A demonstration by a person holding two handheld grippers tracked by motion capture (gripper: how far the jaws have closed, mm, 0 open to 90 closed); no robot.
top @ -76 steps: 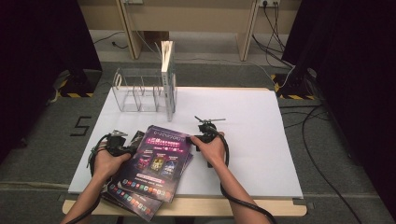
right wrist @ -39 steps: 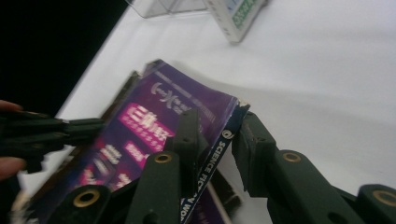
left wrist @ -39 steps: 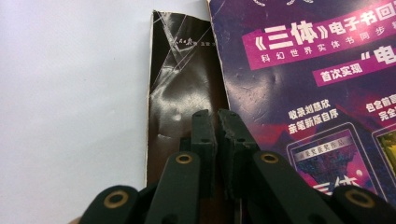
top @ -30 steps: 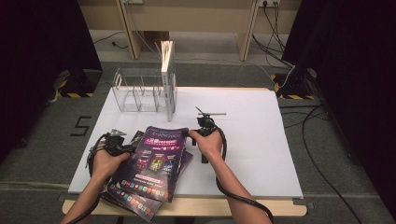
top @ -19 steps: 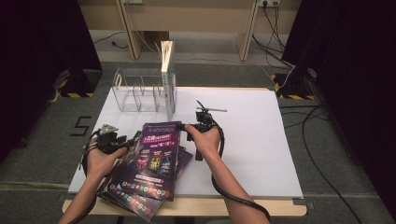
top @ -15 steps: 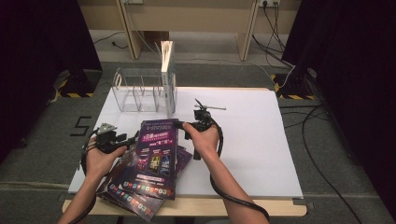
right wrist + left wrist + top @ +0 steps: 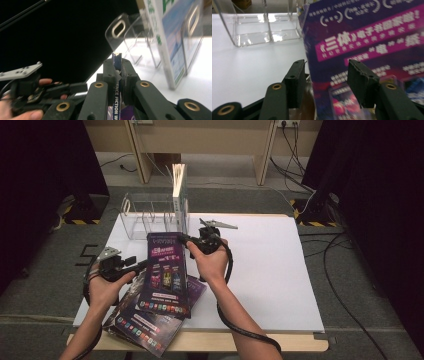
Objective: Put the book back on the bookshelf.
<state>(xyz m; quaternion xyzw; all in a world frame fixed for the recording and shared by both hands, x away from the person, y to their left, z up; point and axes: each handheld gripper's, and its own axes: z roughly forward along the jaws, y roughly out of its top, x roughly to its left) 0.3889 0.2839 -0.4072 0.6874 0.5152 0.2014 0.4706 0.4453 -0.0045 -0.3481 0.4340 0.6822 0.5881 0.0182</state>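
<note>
White surface (image 7: pixel 260 270) carries a clear acrylic rack (image 7: pixel 150 210) at the far left, one booklet already upright in its right slot. Near left, a fanned stack of purple magazines (image 7: pixel 145 325) lies flat. Compared with a second ago, the top magazine (image 7: pixel 165 272) has been lifted off the stack and tipped toward upright, its far edge now close to the rack. Right gripper (image 7: pixel 192 242): jaws clamped on the magazine's spine edge, seen pinched in the right gripper view. Left gripper (image 7: pixel 142 265): jaws have just been opening and now stand apart, cover between them, unpressed. Hand-over to the right judged complete; slotting into the rack likely next.
</note>
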